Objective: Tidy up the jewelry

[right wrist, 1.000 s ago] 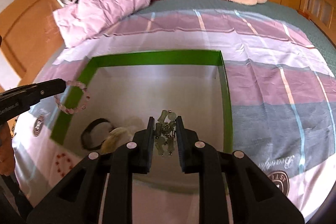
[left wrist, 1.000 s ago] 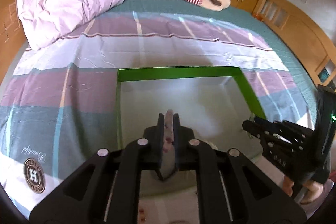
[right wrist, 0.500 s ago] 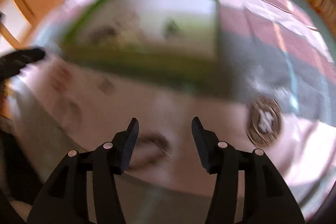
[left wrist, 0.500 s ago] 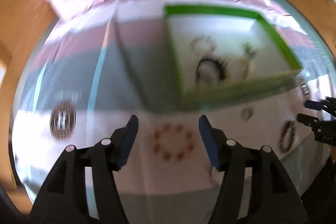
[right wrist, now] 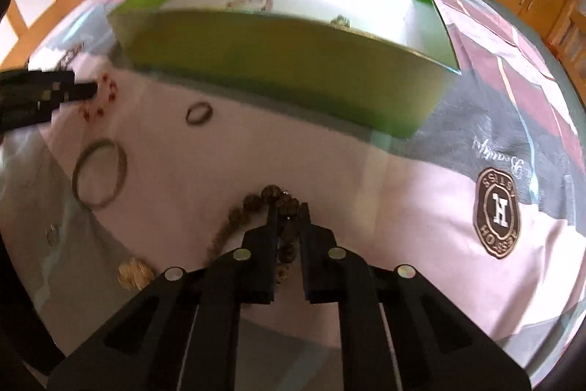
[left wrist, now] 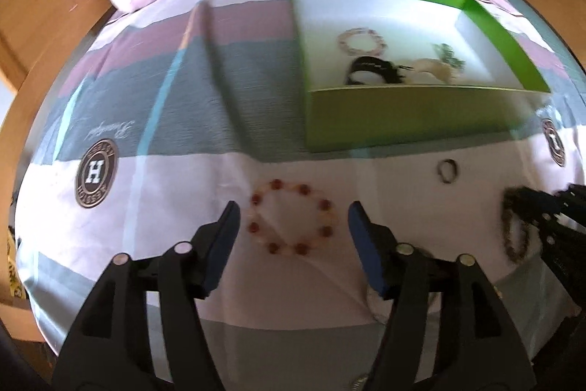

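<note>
Cataloguing jewelry on the striped bedspread. I am hovering my left gripper over a bracelet of red and pale beads, a loose ring lying flat between the widening jaws, untouched. I am clamping my right gripper on a dark brown bead bracelet, knobbly and trailing left. Lying nearby: a small dark ring and a thin bangle. The green box is already holding a pink bead bracelet and a black band.
</note>
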Tool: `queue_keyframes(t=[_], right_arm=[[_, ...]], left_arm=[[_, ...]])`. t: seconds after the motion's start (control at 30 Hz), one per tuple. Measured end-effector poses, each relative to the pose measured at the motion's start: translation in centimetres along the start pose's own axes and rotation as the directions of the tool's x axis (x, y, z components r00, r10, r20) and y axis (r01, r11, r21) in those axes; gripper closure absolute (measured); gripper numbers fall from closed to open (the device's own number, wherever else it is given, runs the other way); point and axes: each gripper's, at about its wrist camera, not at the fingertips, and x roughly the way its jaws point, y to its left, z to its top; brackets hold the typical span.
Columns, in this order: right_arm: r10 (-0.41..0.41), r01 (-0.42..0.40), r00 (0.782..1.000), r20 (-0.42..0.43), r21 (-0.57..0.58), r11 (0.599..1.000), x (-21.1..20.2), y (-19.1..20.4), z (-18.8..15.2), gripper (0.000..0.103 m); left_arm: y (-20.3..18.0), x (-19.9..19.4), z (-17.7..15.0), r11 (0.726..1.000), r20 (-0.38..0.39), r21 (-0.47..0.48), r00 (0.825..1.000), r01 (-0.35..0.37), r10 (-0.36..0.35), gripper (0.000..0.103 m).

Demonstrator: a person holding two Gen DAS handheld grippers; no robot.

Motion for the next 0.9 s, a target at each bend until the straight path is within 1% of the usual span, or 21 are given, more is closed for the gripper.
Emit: queue_keyframes(t=[0.07, 0.13, 0.33, 0.4, 0.43, 0.5, 0.57, 0.6, 0.63, 0.67, 0.73, 0.9], right_arm=[[0.019, -0.02, 0.999, 0.043, 0.016, 1.0, -0.4, 0.1, 0.3, 0.093], [0.027, -0.028, 0.998, 0.054, 0.018, 0.999, -0.5, 0.5, 0.4, 0.093], [0.011, -0.011, 1.0, 0.016, 0.013, 1.0, 0.5, 1.3, 0.3, 0.092], [0.013, -0.013, 1.0, 0.015, 0.014, 1.0, 0.7, -0.2, 0.0, 0.092], [0.015, -0.015, 1.0, 0.015, 0.016, 1.0, 0.6, -0.2, 0.1, 0.092], [0.015, -0.015, 1.0, 0.015, 0.022, 1.0, 0.5, -0.5, 0.0, 0.093], [0.015, -0.015, 1.0, 0.015, 0.025, 1.0, 0.6, -0.6, 0.0, 0.093], [0.014, -0.014, 1.0, 0.014, 0.026, 1.0, 0.8, -0.8, 0.3, 0.093], [0.014, -0.014, 1.0, 0.012, 0.026, 1.0, 0.9, -0.9, 0.2, 0.093], [0.013, -0.013, 1.0, 0.01, 0.027, 1.0, 0.9, -0.9, 0.2, 0.093], [0.011, -0.011, 1.0, 0.011, 0.027, 1.0, 1.0, -0.9, 0.2, 0.093], [0.003, -0.004, 1.0, 0.021, 0.048, 0.999, 0.9, -1.3, 0.3, 0.093]], left_arm=[[-0.6, -0.1, -0.2, 1.0, 0.002, 0.01, 1.0, 0.01, -0.01, 0.034], [-0.9, 0.2, -0.1, 1.0, -0.002, 0.017, 1.0, 0.018, -0.018, 0.032], [-1.7, 2.1, -0.5, 0.999, -0.058, 0.019, 0.998, 0.03, -0.029, 0.031], [-2.0, 2.9, -0.6, 1.0, -0.073, 0.029, 0.997, 0.011, -0.009, 0.031], [-2.1, 3.3, -0.6, 0.999, -0.08, 0.034, 0.997, 0.007, -0.004, 0.033], [-2.1, 3.3, -0.6, 0.999, -0.07, 0.03, 0.997, 0.016, -0.014, 0.044], [-2.3, 3.1, -0.5, 0.999, -0.063, 0.038, 0.998, 0.017, -0.014, 0.066], [-2.4, 3.0, -0.6, 0.999, -0.058, 0.047, 0.998, 0.012, -0.009, 0.074], [-2.6, 2.9, -0.6, 0.998, -0.056, 0.059, 0.998, 0.025, -0.022, 0.091], [-2.8, 2.9, -0.7, 0.997, -0.057, 0.066, 0.998, 0.037, -0.034, 0.094], [-3.3, 2.7, -0.8, 0.996, -0.042, 0.087, 0.999, 0.026, -0.022, 0.095], [-4.3, 1.8, -0.9, 0.991, -0.012, 0.121, 0.998, 0.057, -0.056, 0.095]])
